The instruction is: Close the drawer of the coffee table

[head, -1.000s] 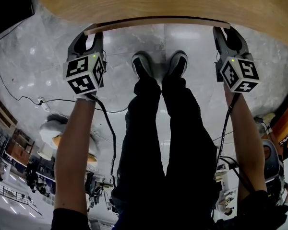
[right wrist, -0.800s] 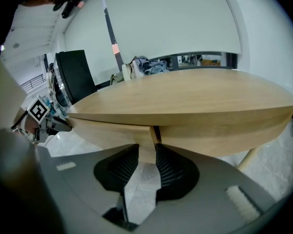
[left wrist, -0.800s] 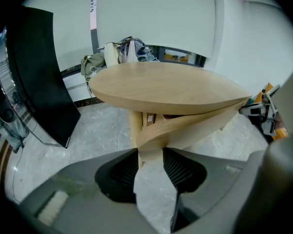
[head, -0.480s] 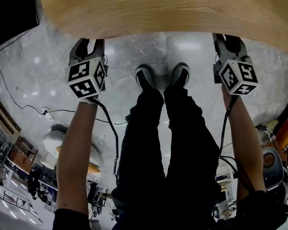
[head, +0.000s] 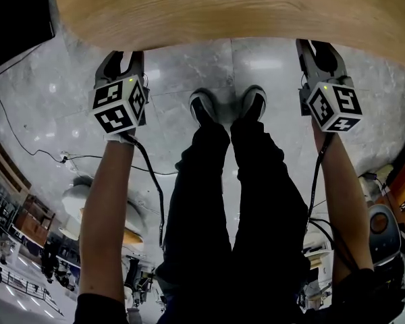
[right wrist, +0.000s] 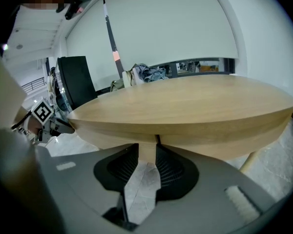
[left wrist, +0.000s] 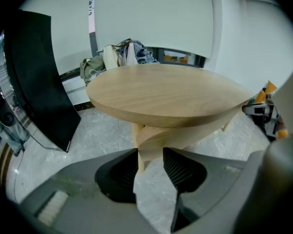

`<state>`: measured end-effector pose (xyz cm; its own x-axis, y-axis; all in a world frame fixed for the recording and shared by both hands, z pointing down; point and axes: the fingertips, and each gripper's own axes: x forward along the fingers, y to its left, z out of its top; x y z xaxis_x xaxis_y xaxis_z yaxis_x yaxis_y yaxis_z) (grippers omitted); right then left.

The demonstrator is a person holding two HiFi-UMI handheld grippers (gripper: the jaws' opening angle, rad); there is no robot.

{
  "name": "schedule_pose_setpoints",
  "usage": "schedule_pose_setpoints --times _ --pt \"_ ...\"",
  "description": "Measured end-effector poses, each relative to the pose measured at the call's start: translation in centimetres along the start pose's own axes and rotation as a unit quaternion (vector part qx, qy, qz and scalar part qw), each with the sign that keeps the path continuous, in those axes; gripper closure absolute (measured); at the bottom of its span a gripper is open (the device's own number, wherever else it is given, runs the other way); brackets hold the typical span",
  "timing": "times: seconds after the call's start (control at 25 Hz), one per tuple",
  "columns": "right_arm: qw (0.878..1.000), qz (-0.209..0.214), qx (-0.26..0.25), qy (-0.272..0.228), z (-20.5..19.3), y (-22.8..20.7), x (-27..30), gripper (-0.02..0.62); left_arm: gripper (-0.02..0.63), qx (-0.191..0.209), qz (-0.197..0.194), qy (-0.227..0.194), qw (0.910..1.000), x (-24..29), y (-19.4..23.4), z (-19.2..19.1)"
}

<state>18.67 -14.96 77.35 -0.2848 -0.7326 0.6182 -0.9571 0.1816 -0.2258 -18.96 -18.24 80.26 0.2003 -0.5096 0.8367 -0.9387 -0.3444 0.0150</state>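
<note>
The round wooden coffee table (head: 236,12) fills the top of the head view. No drawer edge shows past its rim there. My left gripper (head: 126,58) and right gripper (head: 315,48) both point at the table's near edge, one on each side of the person's legs. In the left gripper view the open left gripper (left wrist: 150,155) faces the curved wooden band (left wrist: 185,136) under the top, with nothing between its pads. In the right gripper view the right gripper (right wrist: 146,152) stands open right at the wooden front (right wrist: 210,145), where a dark seam (right wrist: 157,139) shows.
The person's shoes (head: 226,103) stand on the grey marble floor between the grippers, close to the table. A black cable (head: 27,140) runs across the floor at left. A black panel (left wrist: 39,77) leans left of the table, with a pile of bags (left wrist: 122,55) behind.
A second ago a wooden drawer edge stuck out below the table top between the grippers. It has slid in under the top and no longer shows.
</note>
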Motion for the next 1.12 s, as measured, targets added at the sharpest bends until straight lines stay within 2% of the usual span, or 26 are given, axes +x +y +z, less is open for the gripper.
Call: schedule_pose_setpoints --times 0.16,0.32,0.48,0.72,0.96,1.12 --pt "1.000 0.005 0.002 0.022 -1.0 1.4 -2.6 0.482 0.437 -0.007 -0.006 0.019 0.9998 -1.2 -0.1 -1.2" --pt "0.999 0.012 0.008 0.039 -1.3 2.9 -6.7 0.483 0.437 -0.004 -0.022 0.036 0.9991 -4.7 -2.4 -2.9" --pt "0.999 0.025 0.013 0.038 0.7 5.7 -10.4 0.489 0.437 0.013 -0.040 0.016 0.9990 -9.6 -4.5 -1.8" --pt "0.999 0.049 0.011 0.022 6.8 9.8 -16.3 0.500 0.437 -0.010 -0.077 -0.048 0.9959 -19.5 -8.1 4.9" --pt "0.997 0.072 -0.013 -0.035 15.5 12.8 -21.5 0.541 0.439 -0.034 -0.122 -0.139 0.9821 -29.2 -12.6 13.3" --pt "0.993 0.093 -0.018 -0.067 22.2 15.3 -24.6 0.571 0.440 -0.018 -0.146 -0.174 0.9738 -35.5 -14.8 18.8"
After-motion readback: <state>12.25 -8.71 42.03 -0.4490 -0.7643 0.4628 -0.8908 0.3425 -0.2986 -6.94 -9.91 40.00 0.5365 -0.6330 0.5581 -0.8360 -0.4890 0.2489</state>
